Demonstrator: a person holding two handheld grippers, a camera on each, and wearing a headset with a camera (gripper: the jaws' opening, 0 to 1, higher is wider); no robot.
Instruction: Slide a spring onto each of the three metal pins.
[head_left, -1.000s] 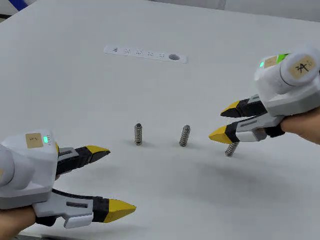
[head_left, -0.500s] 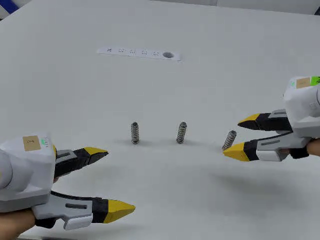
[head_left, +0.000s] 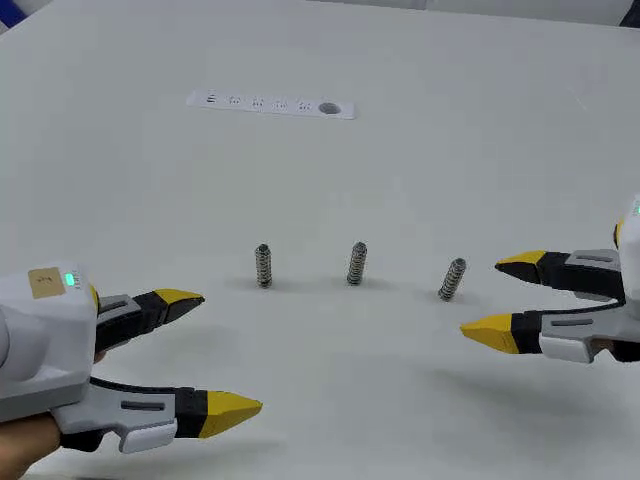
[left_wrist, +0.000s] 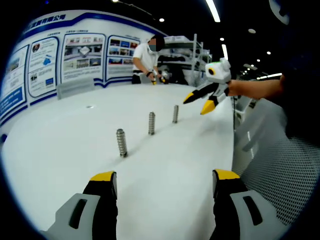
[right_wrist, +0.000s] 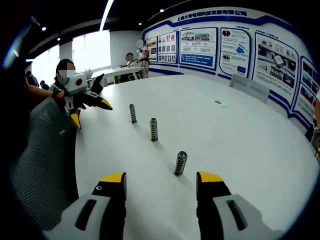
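Three metal pins stand in a row on the white table, each with a spring around it: the left spring (head_left: 263, 266), the middle spring (head_left: 357, 263) and the right spring (head_left: 452, 279), which leans a little. My left gripper (head_left: 215, 352) is open at the lower left, nothing between its yellow-tipped fingers; in its own view (left_wrist: 160, 176) the row runs away from it. My right gripper (head_left: 505, 297) is open at the right edge, just right of the right spring; in its own view (right_wrist: 161, 177) that spring (right_wrist: 180, 163) stands just ahead of the tips.
A white power strip (head_left: 269, 104) lies flat at the back of the table (head_left: 330, 400). In the gripper views, people stand far behind the table in front of a wall with blue display boards (right_wrist: 200, 42).
My right gripper has drawn back to the right and lower, away from the right spring, which now stands uncovered. The left gripper has barely moved. The head camera shifted slightly.
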